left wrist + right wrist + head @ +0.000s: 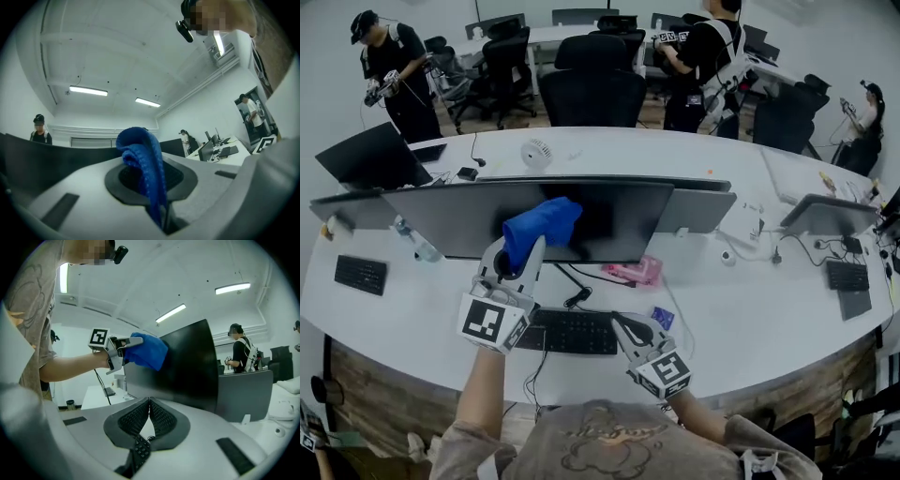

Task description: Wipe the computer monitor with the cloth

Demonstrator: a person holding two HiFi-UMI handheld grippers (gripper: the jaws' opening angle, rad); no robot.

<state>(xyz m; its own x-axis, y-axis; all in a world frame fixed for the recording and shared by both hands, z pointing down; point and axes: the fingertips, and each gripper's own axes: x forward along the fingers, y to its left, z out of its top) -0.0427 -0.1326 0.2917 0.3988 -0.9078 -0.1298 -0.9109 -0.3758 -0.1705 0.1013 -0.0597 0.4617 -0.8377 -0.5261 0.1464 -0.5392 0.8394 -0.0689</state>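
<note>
Open-plan office with a curved white desk [750, 309]; blue cloth [542, 223] against the dark monitor [619, 225].
Office chairs [592, 94] and other people [394, 70] beyond the desk. Cloth clamped in left gripper [521, 255], bunched on the screen's upper middle. Right gripper [626, 326] closed on nothing, by the keyboard's [567, 331] right end.

A bunched blue cloth [542, 225] presses against the upright black monitor [609, 220] screen.
</note>
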